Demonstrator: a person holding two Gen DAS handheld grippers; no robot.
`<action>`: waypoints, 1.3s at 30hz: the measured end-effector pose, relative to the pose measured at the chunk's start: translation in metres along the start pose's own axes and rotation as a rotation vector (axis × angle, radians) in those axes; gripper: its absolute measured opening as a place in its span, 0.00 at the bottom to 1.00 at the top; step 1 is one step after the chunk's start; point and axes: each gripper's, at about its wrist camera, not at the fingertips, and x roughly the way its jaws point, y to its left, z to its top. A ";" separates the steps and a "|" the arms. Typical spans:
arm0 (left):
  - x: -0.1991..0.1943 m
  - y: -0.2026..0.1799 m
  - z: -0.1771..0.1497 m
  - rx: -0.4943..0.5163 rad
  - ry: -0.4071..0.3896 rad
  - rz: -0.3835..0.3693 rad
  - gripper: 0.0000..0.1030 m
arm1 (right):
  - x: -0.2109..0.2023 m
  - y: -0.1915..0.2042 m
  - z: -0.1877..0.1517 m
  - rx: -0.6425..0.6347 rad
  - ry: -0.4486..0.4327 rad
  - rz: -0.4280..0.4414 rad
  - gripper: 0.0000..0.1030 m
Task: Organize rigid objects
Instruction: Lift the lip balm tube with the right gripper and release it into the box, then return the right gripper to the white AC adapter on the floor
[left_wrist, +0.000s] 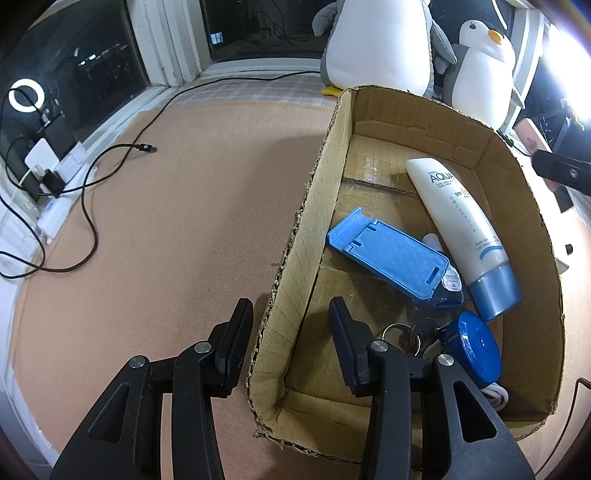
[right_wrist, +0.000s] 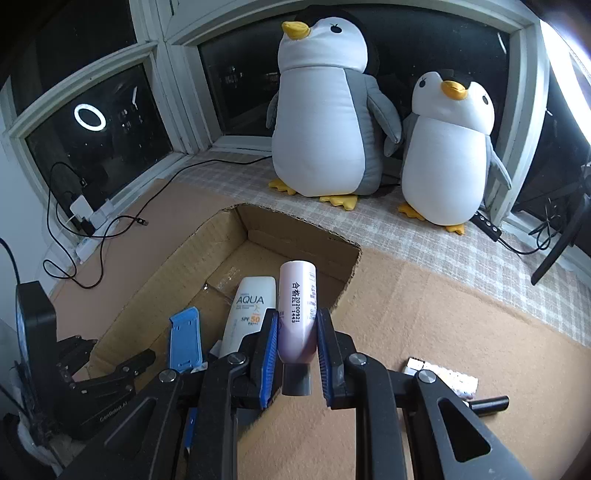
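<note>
A cardboard box (left_wrist: 325, 177) sits on the tan mat and also shows in the right wrist view (right_wrist: 221, 236). It holds a white AQUA sunscreen tube (left_wrist: 458, 221), a blue phone stand (left_wrist: 391, 251), keys (left_wrist: 413, 332) and a blue round tape measure (left_wrist: 474, 343). My left gripper (left_wrist: 291, 339) is open and straddles the box's near left wall. My right gripper (right_wrist: 295, 332) is shut on a pink tube (right_wrist: 297, 317), cap toward me, above the box's right edge. The sunscreen tube (right_wrist: 251, 310) and the phone stand (right_wrist: 184, 339) lie below it.
Two plush penguins (right_wrist: 325, 110) stand on the checked windowsill cloth behind the box. A black cable (left_wrist: 92, 184) and a power strip (left_wrist: 55, 206) lie at the left. A white blister pack (right_wrist: 443, 376) and a black cylinder (right_wrist: 487, 402) lie on the mat at the right.
</note>
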 end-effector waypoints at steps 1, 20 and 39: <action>0.000 0.000 0.000 0.000 0.000 0.000 0.40 | 0.003 0.001 0.002 -0.003 0.002 -0.003 0.18; 0.000 0.000 0.000 0.000 -0.001 0.001 0.40 | 0.010 0.005 0.009 -0.016 -0.030 -0.026 0.51; 0.001 -0.001 -0.001 -0.001 0.000 -0.001 0.40 | -0.035 -0.059 -0.030 0.066 -0.011 -0.037 0.63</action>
